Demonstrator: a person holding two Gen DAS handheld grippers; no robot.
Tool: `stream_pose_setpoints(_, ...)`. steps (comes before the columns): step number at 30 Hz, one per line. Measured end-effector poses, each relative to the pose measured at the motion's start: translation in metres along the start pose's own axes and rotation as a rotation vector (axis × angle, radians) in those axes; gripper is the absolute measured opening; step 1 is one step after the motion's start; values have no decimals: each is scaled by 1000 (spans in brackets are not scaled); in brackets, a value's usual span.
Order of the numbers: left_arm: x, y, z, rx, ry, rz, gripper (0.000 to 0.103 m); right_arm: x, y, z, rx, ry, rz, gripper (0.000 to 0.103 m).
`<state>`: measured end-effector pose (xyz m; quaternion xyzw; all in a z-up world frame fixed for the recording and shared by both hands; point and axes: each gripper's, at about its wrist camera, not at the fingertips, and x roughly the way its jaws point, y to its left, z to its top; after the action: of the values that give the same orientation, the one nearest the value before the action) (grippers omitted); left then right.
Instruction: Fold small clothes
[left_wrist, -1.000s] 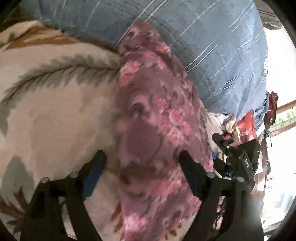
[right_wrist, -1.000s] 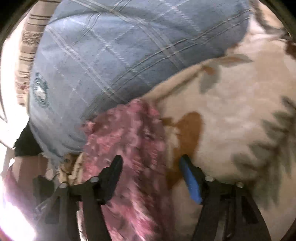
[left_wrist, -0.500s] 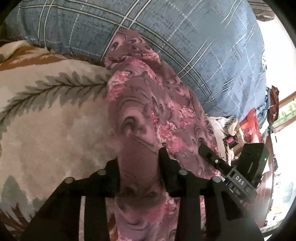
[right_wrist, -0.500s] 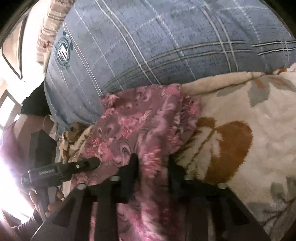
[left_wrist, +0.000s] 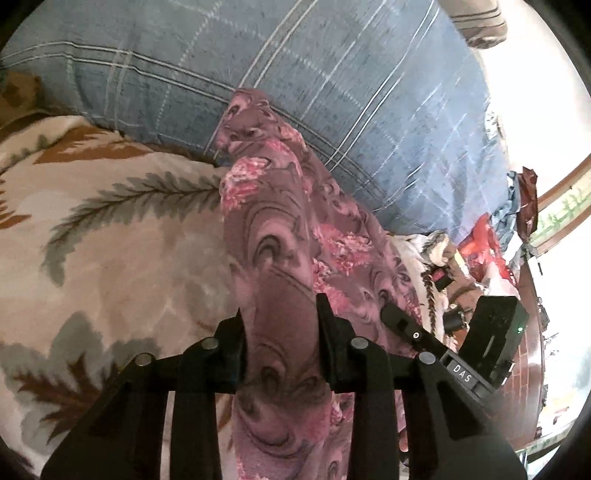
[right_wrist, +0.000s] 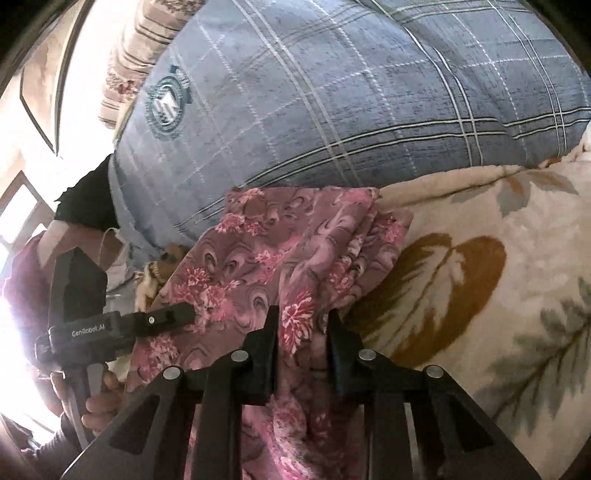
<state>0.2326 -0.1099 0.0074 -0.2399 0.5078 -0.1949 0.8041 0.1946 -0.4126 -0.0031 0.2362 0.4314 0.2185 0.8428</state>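
Note:
A mauve garment with pink flowers (left_wrist: 280, 229) lies on the leaf-print blanket (left_wrist: 110, 258), its far end against the blue plaid pillow (left_wrist: 332, 92). My left gripper (left_wrist: 280, 310) holds a bunched near edge of it, jaws still closing with the cloth pressed between the pads. In the right wrist view the same garment (right_wrist: 280, 236) hangs lifted, and my right gripper (right_wrist: 303, 314) is shut on another fold of its near edge. Each gripper shows in the other's view: the right gripper (left_wrist: 443, 350) at the cloth's right side, the left gripper (right_wrist: 159, 319) at its left side.
The big blue plaid pillow (right_wrist: 332, 92) blocks the far side. A striped cushion (right_wrist: 147, 44) lies behind it. A heap of other clothes (left_wrist: 484, 240) sits at the right by a bright window. A person's hand (right_wrist: 99, 398) grips the left tool's handle. The blanket (right_wrist: 480, 277) spreads to the right.
Both grippers went from wide open around the garment's near edge to clamped on it. Both then rose, pulling the cloth up off the blanket.

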Motion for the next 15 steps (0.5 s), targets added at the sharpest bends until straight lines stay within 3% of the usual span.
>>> stream_pose_setpoints(9, -77, 35, -50, -7, -60, 30, 29, -4, 60, -35, -36, 17, 83, 23)
stream_pose_setpoints(15, -92, 91, -92, -100, -9, 40, 29, 14, 87, -79, -34, 87, 155, 24)
